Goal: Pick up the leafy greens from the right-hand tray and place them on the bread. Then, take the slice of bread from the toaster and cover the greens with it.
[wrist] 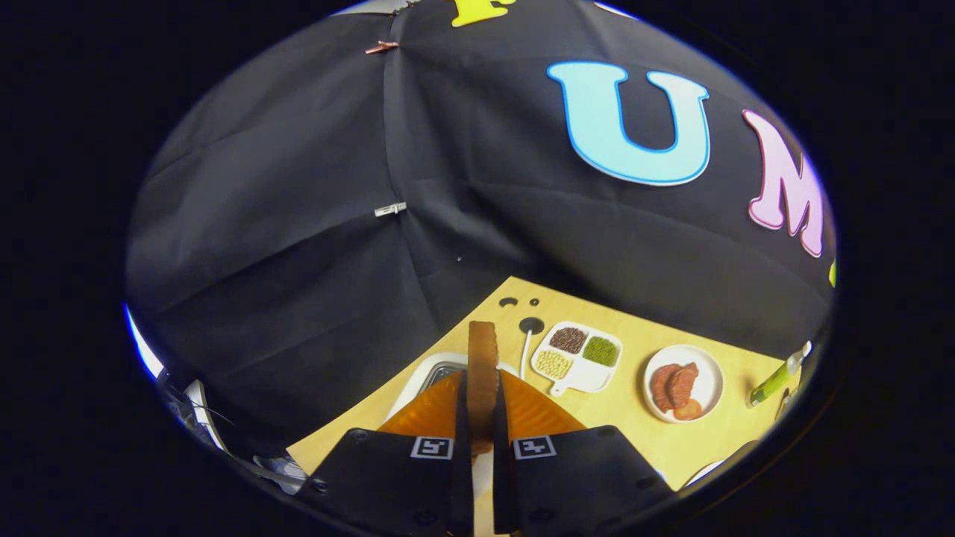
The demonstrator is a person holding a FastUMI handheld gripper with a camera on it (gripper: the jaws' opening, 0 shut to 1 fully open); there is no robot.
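Observation:
My gripper (pixel 481 418) is shut on a brown slice of bread (pixel 482 365), held edge-on and upright between both fingers, its top sticking out beyond the fingertips. The orange fingers (pixel 533 410) press on either side of the slice. Below and behind the slice sits the white toaster (pixel 429 373), with its metal slot just left of the bread. The slice hangs above the toaster, lifted over the yellow wooden table (pixel 634 432).
Beyond the fingers to the right stands a white divided dish (pixel 578 358) with beans and grains in three sections. Farther right is a round white plate with meat and tomato (pixel 683 382). A green bottle (pixel 776 380) lies at the far right. A white cable (pixel 526 347) runs to a table hole.

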